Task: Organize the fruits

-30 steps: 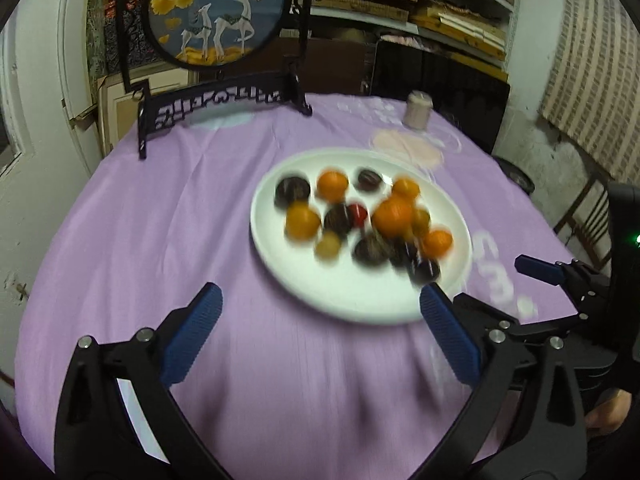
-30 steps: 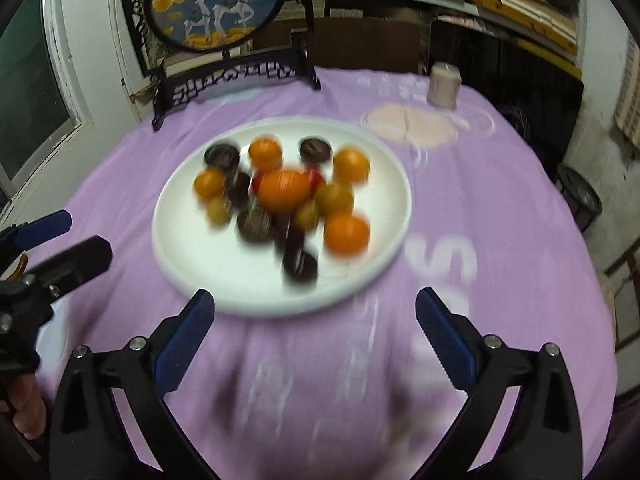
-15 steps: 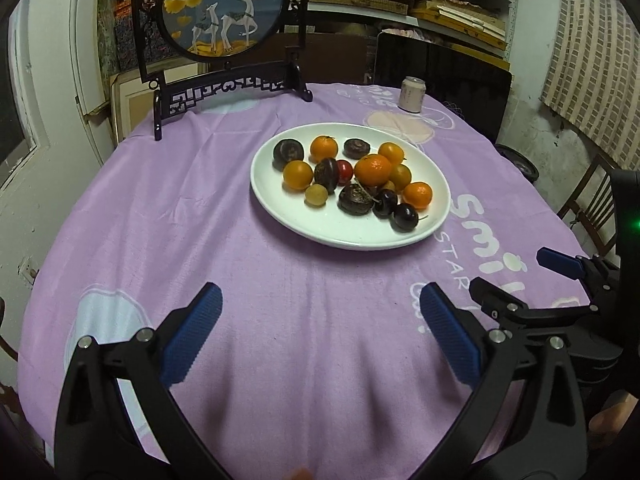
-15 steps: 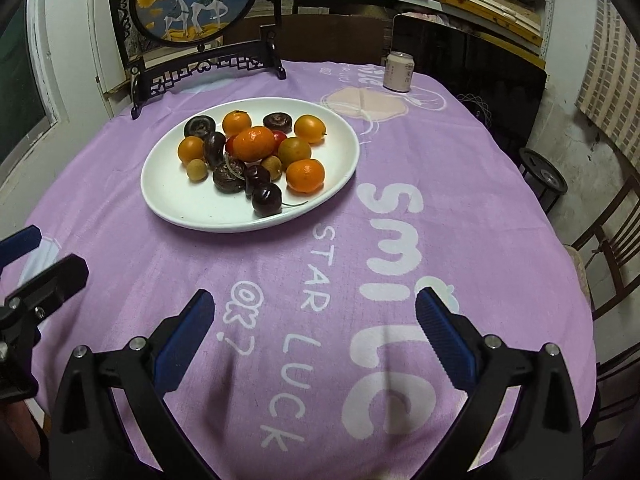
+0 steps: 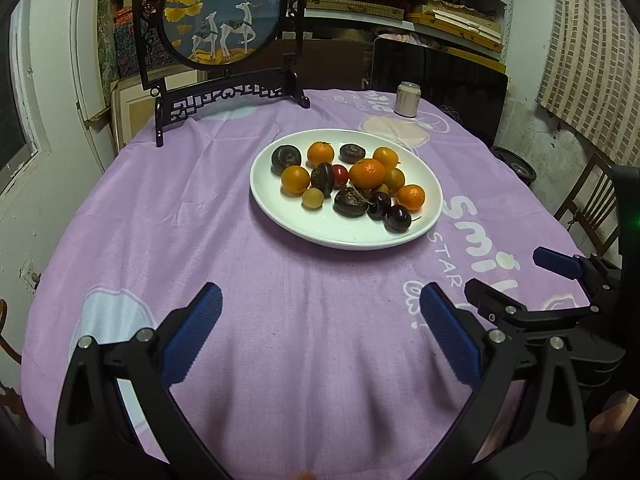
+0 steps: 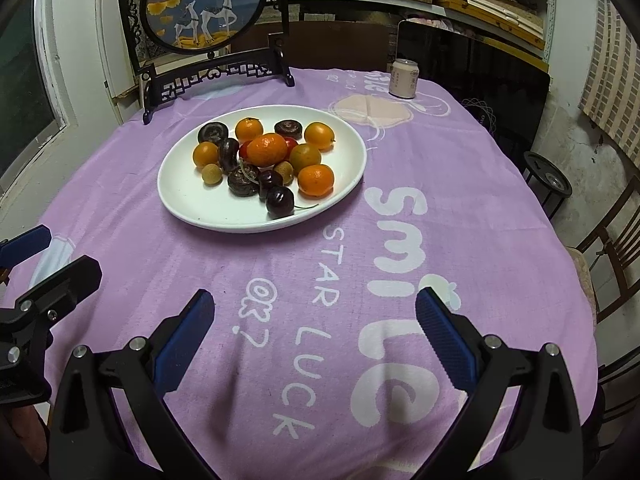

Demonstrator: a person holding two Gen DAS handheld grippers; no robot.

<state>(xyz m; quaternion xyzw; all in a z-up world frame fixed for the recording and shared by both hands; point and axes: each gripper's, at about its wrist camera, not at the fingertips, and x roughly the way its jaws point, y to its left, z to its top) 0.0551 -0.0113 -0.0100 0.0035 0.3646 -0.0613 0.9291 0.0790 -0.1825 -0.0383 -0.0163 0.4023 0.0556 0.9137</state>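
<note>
A white plate (image 5: 280, 216) (image 6: 180, 200) holds mixed fruit: several oranges with a large one (image 5: 367, 173) (image 6: 266, 149) in the middle, dark cherries (image 5: 397, 218) (image 6: 280, 201), dark brown round fruits, small yellow fruits (image 5: 312, 198) and a red one. My left gripper (image 5: 320, 312) is open and empty, above the cloth in front of the plate. My right gripper (image 6: 314, 316) is open and empty, in front and right of the plate. The right gripper also shows in the left wrist view (image 5: 512, 276).
The round table wears a purple cloth (image 5: 200, 220) (image 6: 440, 160) with white lettering. A framed deer screen on a black stand (image 5: 224, 12) (image 6: 204, 4) stands at the back. A drink can (image 5: 407, 98) (image 6: 403, 78) is at the back right. Chairs (image 6: 616, 248) stand to the right.
Both grippers have pulled back from the plate, which now sits farther away in both views. Jaws stay open and empty.
</note>
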